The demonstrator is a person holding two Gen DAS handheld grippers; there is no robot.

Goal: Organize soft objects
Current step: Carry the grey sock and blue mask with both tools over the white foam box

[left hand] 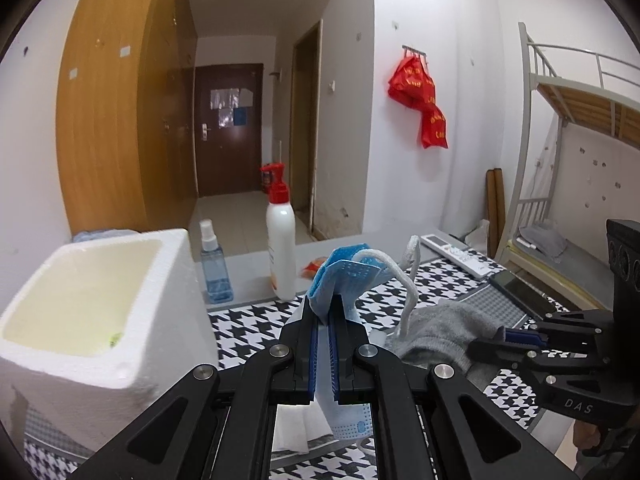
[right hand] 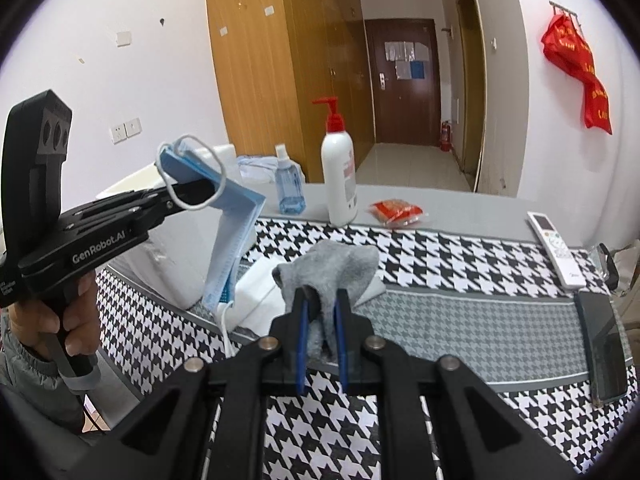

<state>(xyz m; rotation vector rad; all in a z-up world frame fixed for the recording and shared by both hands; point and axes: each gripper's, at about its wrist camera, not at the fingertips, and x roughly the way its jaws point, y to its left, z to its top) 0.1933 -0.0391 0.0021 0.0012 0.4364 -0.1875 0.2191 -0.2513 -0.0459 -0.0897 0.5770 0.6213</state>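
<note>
My left gripper (left hand: 323,304) is shut on a blue face mask (left hand: 344,270) and holds it above the table, to the right of the white foam box (left hand: 96,304). The mask hangs down with its white ear loops loose. In the right wrist view the left gripper (right hand: 200,190) and the mask (right hand: 232,240) show at the left, next to the foam box (right hand: 180,260). My right gripper (right hand: 322,300) is shut on a grey sock (right hand: 332,268) just above the houndstooth cloth. The sock (left hand: 436,332) and the right gripper (left hand: 486,346) also show in the left wrist view.
A white pump bottle (right hand: 339,176), a blue spray bottle (right hand: 289,184) and a red snack packet (right hand: 396,210) stand at the table's far edge. A remote (right hand: 554,248) and a phone (right hand: 602,348) lie at the right. White folded cloth (right hand: 256,292) lies under the mask.
</note>
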